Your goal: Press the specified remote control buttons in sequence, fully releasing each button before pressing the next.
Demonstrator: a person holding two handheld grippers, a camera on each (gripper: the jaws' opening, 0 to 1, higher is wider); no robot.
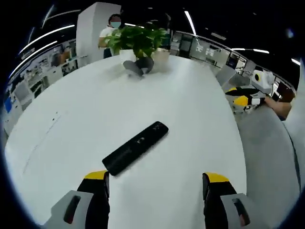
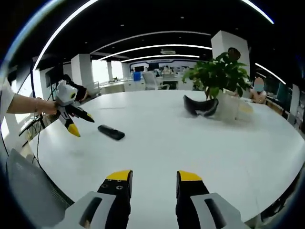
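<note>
A long black remote control (image 1: pixel 136 148) lies slantwise on the white table (image 1: pixel 181 105), just ahead of my left gripper (image 1: pixel 156 183). That gripper's yellow-tipped jaws stand wide apart with nothing between them, the remote's near end close to the left jaw. In the right gripper view the remote (image 2: pixel 111 132) looks small, far off at the left. My right gripper (image 2: pixel 154 182) hangs open over the table's near part, empty. The left gripper (image 2: pixel 75 119) shows there too, held by a hand above the table's left edge, jaws spread. The right gripper (image 1: pixel 242 96) appears at the right edge of the left view.
A potted green plant (image 1: pixel 139 40) in a white pot stands at the table's far end, with a dark grey headset-like object (image 1: pixel 138 66) lying before it. A person (image 1: pixel 113 28) sits behind the plant. Office desks and chairs (image 2: pixel 152 81) surround the table.
</note>
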